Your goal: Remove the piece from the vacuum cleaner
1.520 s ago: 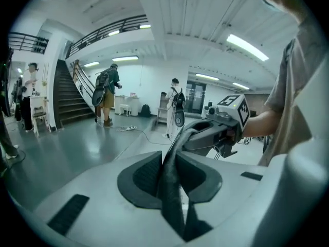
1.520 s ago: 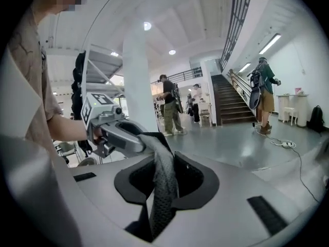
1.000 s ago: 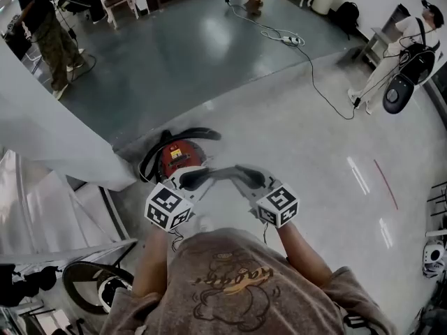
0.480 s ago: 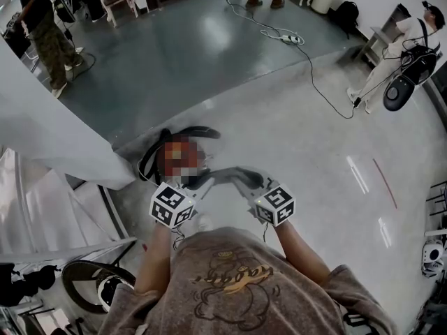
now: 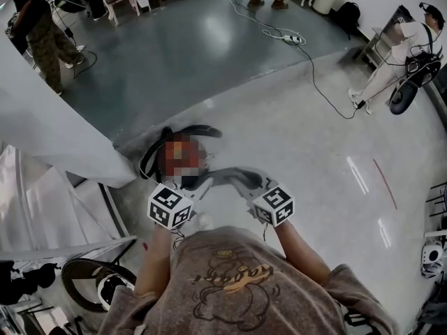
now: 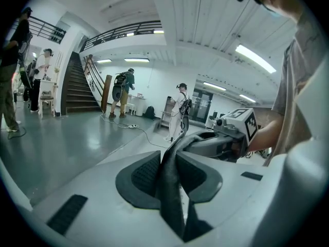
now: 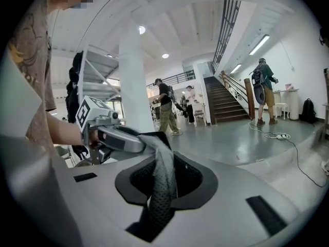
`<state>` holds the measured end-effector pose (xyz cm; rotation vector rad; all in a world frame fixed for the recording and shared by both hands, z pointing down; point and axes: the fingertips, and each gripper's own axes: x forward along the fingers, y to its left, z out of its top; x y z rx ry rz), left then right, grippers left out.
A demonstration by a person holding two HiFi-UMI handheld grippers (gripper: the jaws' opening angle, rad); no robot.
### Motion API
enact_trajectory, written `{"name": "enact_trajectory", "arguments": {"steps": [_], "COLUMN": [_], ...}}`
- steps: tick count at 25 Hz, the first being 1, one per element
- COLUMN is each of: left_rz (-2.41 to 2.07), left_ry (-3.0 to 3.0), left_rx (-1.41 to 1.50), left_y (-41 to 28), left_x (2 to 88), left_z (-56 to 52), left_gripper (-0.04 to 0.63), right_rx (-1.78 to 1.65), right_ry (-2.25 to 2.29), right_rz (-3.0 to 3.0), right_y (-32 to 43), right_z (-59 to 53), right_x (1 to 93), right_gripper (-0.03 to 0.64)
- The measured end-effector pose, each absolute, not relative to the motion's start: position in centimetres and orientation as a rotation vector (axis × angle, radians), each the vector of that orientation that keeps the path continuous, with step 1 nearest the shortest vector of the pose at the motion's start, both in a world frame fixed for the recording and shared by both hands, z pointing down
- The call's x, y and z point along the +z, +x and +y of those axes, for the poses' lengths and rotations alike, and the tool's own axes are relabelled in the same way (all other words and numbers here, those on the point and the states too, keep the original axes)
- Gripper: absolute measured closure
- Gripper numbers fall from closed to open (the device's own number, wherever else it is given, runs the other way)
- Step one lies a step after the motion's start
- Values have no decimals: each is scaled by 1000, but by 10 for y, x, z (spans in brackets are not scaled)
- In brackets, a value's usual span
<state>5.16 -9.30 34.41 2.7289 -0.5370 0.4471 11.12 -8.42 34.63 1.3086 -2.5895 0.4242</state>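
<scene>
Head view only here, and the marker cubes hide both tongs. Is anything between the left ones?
Observer: Yes. The left gripper view shows the left tongs pinched on a dark flexible piece.
Operator: And the right ones?
Observer: The right tongs are closing, with that piece between them; it looks like grey mesh there.
Operator: Does it link the two?
Observer: Yes. In the right gripper view it curves from the left tongs' tips down into the right pair.
</scene>
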Motion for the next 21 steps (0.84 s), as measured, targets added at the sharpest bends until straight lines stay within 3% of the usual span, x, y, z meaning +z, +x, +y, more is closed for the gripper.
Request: {"name": "enact_trajectory", "arguments": {"steps": [21], "left_rz": [-574], "left_ry": [2700], "left_rx": [443], "left_y": [34], "left_x": [352], "left_z": [-93], "left_gripper": [522], "right_rx": [460], "right_ry": [1318], "right_rz": [-2581], "right_y": [94], "right_z": [-83], "right_x": [356], "right_gripper": [563]}}
